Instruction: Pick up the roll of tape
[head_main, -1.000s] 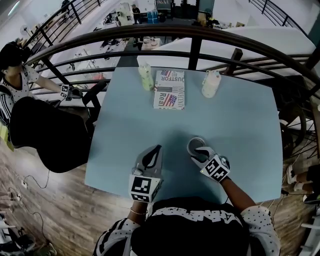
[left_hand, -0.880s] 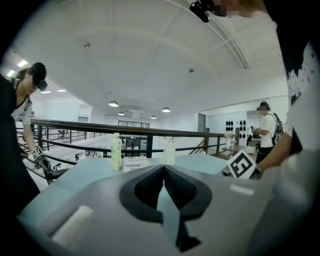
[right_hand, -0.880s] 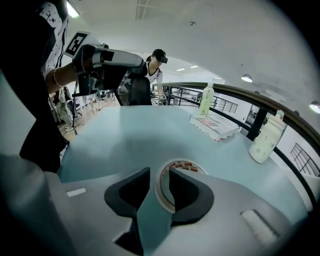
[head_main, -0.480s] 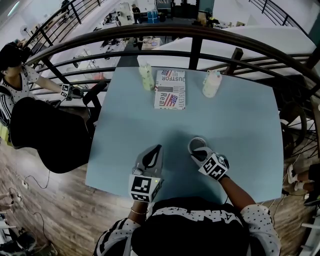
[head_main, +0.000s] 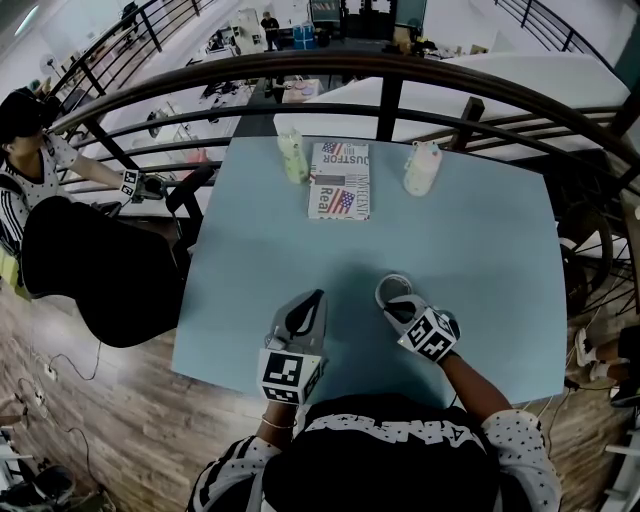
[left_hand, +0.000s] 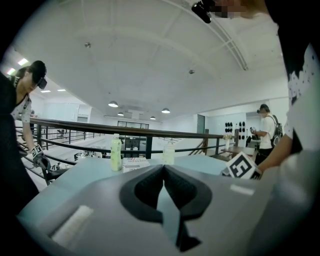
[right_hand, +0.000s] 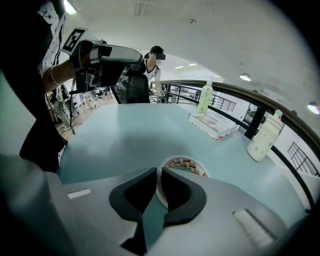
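- Inspecting from the left: the left gripper (head_main: 318, 296) is hovering low over the pale blue table (head_main: 250, 230), and it is pointing across the table towards the far railing. Its jaws are meeting at the tips with nothing between them, as the left gripper view (left_hand: 163, 169) is showing.
- The roll of tape (head_main: 392, 290) is lying flat on the near half of the table with its hole facing up. It is sitting to the right of the left gripper and apart from it.
- The right gripper (head_main: 393, 309) is tilting down onto the roll's near side, so this hand is the one at the roll.
- In the right gripper view (right_hand: 159, 176), one pad is sitting outside the ring and the other inside the hole. The roll's (right_hand: 189, 163) near wall is standing between them.
- These jaws have just been closing, and they are now appearing to pinch that wall.
- Judgement: the roll's axis is standing upright and the pinch is taking one side of the ring only. The lift is therefore calling for a straight rise, since the free far side could sag or swing.
- Along the far edge, a green bottle (head_main: 291, 155), a printed book (head_main: 338, 178) and a white bottle (head_main: 421, 168) are standing well apart from the roll.
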